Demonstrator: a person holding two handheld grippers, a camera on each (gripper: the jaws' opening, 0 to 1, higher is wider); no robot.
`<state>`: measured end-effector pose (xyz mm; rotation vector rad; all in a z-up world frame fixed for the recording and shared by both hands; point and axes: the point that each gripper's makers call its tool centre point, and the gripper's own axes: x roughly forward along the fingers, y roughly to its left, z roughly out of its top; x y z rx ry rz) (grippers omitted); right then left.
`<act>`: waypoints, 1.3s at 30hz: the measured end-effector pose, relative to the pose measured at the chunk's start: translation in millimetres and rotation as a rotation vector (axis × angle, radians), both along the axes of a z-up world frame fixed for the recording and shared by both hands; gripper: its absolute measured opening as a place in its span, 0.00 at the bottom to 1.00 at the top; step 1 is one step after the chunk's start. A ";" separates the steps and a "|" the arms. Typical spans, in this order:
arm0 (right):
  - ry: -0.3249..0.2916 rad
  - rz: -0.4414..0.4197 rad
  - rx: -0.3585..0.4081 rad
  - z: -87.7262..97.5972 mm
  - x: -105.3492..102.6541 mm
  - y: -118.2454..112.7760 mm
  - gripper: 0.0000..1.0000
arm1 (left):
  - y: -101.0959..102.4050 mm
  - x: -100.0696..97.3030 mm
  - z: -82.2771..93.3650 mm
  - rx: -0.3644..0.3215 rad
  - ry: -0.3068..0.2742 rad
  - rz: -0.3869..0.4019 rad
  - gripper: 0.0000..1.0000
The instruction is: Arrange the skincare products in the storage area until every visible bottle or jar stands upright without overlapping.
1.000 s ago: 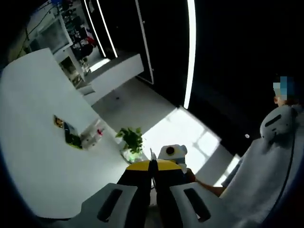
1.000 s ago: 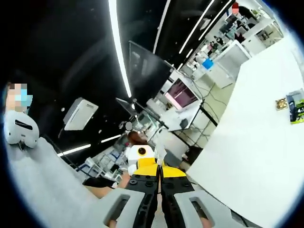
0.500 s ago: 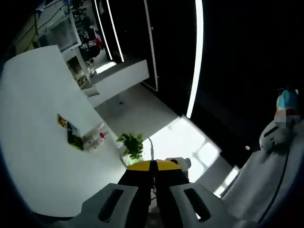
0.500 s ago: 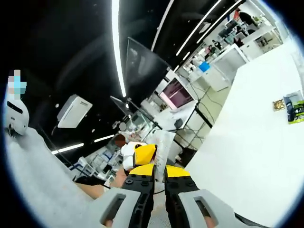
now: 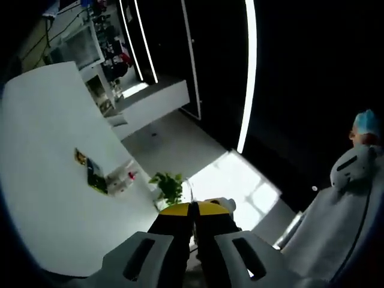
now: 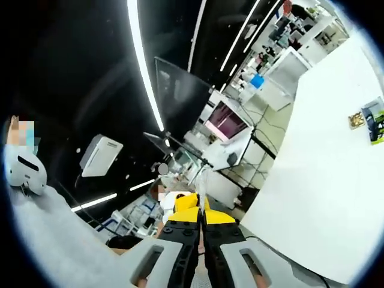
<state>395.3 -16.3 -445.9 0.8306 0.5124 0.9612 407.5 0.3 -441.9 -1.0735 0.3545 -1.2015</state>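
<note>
Left gripper view: broad white tabletop (image 5: 42,180) sweeping across the left half, lit bright against a dark hall. Near its far edge, a small clear plastic organiser holding skincare bottles (image 5: 121,179), one with a red cap; too small to tell whether upright or tipped. Just beside it, a dark green and yellow packet (image 5: 93,176) lying flat, and a smaller yellow-brown packet (image 5: 80,157) next to that. Off the table's edge, a leafy green potted plant (image 5: 168,186) on the pale floor. Overhead, long white strip lights (image 5: 248,72) cutting through black ceiling. At far right, a person in a grey garment (image 5: 336,240) with a white device on the shoulder. Left gripper (image 5: 193,207) raised off the table, yellow-tipped black jaws pressed together, nothing between them.

Right gripper view: same white tabletop (image 6: 324,198) filling the right side, with the green and yellow packets (image 6: 377,119) lying at its far right edge. Beyond, cluttered workbenches, a monitor with a pinkish screen (image 6: 227,119) and a dark tilted panel (image 6: 180,96). A white box-shaped unit (image 6: 99,156) hanging below the ceiling. Right gripper (image 6: 201,211) held aloft well apart from the products, jaws closed together and empty.
</note>
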 end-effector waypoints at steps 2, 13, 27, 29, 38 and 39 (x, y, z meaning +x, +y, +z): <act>0.003 -0.005 0.011 1.3 2.2 -2.5 0.00 | -1.0 -0.3 -0.4 0.004 0.000 -0.003 0.00; 0.023 0.002 0.063 4.4 1.0 -11.5 0.00 | -14.8 -13.8 -5.9 0.068 -0.014 -0.094 0.00; -0.215 -0.153 -0.302 -21.2 12.6 -51.4 0.24 | -11.5 14.8 -6.1 0.116 0.037 -0.053 0.00; -0.229 -0.181 -0.414 -32.3 10.5 -65.1 0.15 | -8.5 20.0 -3.5 0.106 0.053 -0.051 0.00; -0.363 -0.230 -0.887 -76.7 -8.9 -107.7 0.36 | -8.2 40.2 5.2 0.138 0.050 -0.047 0.00; -0.378 -0.237 -0.908 -77.6 -10.5 -108.8 0.37 | -10.0 44.2 6.5 0.144 0.049 -0.049 0.00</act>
